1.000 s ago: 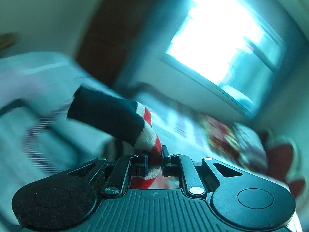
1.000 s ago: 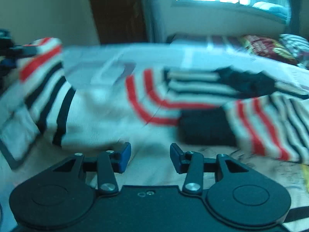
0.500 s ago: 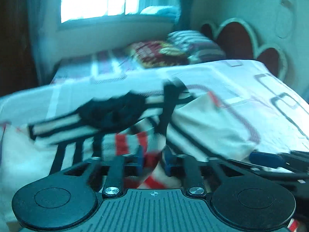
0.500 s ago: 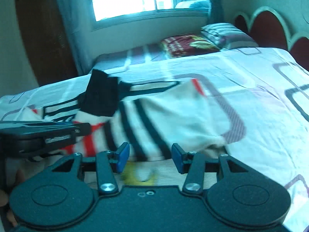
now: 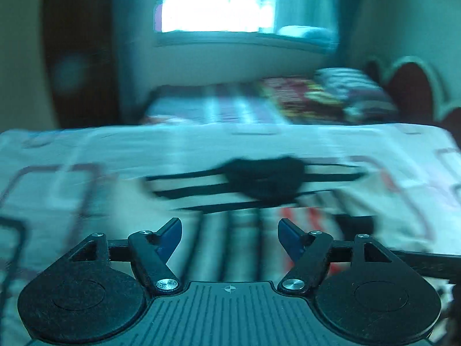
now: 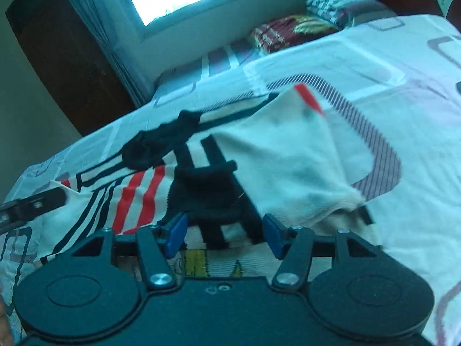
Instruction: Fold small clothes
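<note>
Knit-soft and light, the striped sweater (image 6: pixel 276 155) lies rumpled on the bed (image 6: pixel 403 57), likely best pinched at a hem edge, with left gripper (image 5: pixel 229 238) and right gripper (image 6: pixel 220 235) both spread wide, empty.

Striped garment (image 6: pixel 224 170) lies crumpled across the centre of the right wrist frame, on the bed: cream fabric with black and red stripes, a dark bunched patch at upper left of it, a black cuff-like section at centre. A plain cream panel is folded over its right side. In the left wrist frame the garment (image 5: pixel 259 184) appears mid-frame, motion-blurred.
</note>
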Action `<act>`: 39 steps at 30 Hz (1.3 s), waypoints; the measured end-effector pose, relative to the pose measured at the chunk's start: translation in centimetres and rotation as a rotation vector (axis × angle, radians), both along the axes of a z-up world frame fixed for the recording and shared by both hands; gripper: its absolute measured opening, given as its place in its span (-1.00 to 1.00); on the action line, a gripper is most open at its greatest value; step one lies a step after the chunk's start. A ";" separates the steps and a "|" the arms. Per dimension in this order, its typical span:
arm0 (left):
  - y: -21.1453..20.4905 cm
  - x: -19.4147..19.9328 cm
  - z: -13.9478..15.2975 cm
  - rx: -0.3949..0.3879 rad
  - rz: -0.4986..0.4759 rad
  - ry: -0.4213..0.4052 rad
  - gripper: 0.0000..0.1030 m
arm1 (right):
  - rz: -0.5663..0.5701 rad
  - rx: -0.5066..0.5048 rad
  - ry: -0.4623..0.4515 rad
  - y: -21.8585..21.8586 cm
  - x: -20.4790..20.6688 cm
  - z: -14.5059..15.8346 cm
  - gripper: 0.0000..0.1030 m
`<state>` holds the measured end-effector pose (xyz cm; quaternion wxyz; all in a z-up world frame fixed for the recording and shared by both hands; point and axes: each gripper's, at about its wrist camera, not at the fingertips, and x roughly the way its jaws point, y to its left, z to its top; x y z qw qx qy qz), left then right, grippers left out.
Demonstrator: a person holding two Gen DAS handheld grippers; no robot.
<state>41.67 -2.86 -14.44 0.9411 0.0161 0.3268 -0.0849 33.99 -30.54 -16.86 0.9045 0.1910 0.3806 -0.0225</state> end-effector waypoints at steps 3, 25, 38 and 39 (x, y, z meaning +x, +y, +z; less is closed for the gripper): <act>3.8 0.2 -0.8 -0.004 0.101 0.015 0.43 | -0.011 0.011 -0.010 0.9 0.9 -0.5 -0.04; 6.7 1.4 -4.9 -0.029 0.180 0.065 0.43 | -0.091 0.173 0.013 0.7 0.6 -0.7 -0.24; 7.6 2.1 -5.5 -0.058 0.221 0.065 0.43 | -0.079 0.023 -0.195 1.6 2.1 3.3 -0.86; 7.6 2.3 -5.4 -0.058 0.222 0.063 0.43 | -0.076 -0.013 -0.232 1.4 1.6 4.4 -0.86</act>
